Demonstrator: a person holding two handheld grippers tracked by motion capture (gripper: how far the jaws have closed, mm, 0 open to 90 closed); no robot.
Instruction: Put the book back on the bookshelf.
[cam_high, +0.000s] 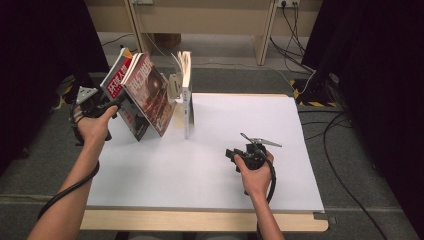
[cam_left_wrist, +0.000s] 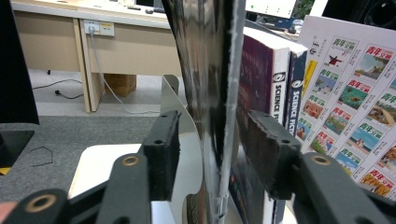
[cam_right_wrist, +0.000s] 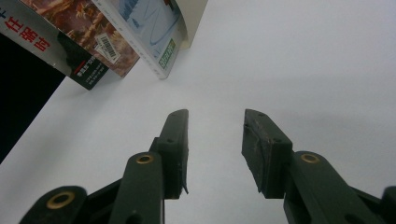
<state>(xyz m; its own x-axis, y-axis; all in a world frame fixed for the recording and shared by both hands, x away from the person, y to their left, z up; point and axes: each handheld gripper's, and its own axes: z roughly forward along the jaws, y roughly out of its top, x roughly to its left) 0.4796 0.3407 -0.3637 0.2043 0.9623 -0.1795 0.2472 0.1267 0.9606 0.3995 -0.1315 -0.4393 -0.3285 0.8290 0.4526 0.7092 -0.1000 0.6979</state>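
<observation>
Two magazines (cam_high: 145, 95) lean to the right at the table's left rear, toward an upright book (cam_high: 186, 95) that stands against a metal bookend (cam_high: 174, 85). My left gripper (cam_high: 117, 102) reaches in at their left side. In the left gripper view its jaws (cam_left_wrist: 212, 126) straddle the dark edge of a magazine (cam_left_wrist: 210, 70); a gap shows beside the left pad (cam_left_wrist: 163, 149), so the gripper is open. My right gripper (cam_high: 231, 154) rests low over the white table top (cam_high: 200, 165), and its jaws (cam_right_wrist: 215, 116) stand open with nothing between them.
In the left gripper view, books with white and blue spines (cam_left_wrist: 280, 93) and a page of small colourful covers (cam_left_wrist: 355, 93) stand right of the jaws. Desk legs and cables lie beyond the table (cam_high: 280, 30). Dark curtains hang at both sides.
</observation>
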